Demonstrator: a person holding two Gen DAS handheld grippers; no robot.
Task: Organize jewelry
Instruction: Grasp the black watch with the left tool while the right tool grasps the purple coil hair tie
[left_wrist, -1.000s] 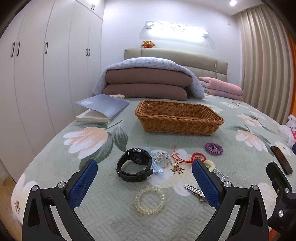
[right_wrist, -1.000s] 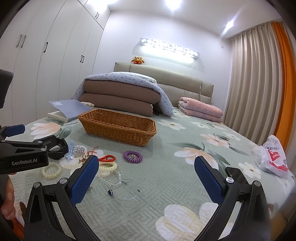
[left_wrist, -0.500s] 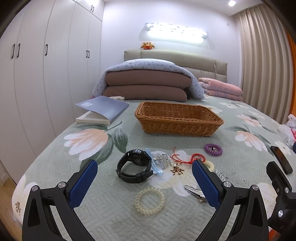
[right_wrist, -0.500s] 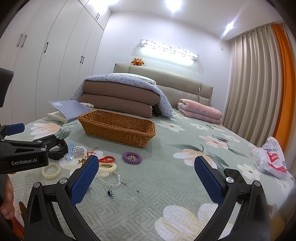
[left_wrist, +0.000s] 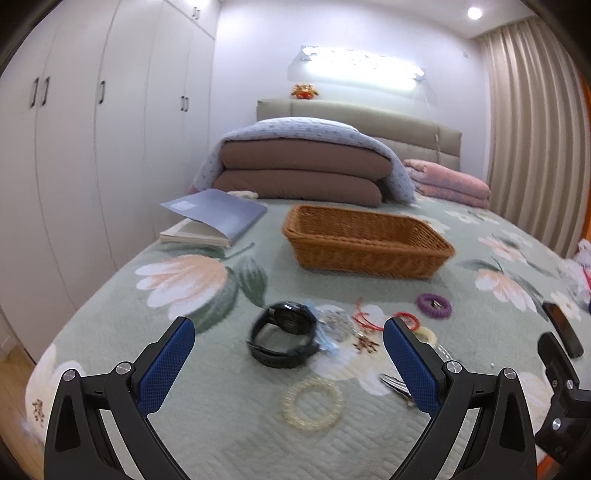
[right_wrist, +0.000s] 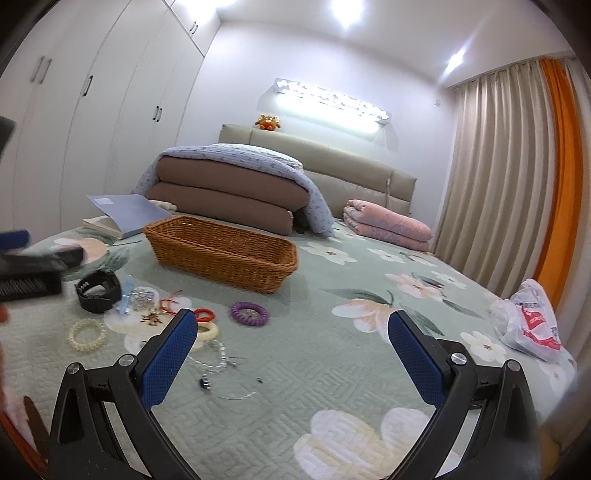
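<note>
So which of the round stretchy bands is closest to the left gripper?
The clear beaded bracelet. It lies right in front of the left gripper, between its fingers. The purple coil tie and red ring sit farther back, toward the basket.

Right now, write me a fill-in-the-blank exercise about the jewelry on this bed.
1. The woven wicker basket holds ____ pieces of jewelry so far.
2. The black wristwatch lies on the floral ____.
3. The coiled hair tie in front of the basket is ____ in colour.
4. Both the left tongs and the right tongs are ____.

Missing words: no; bedspread; purple; open
</note>
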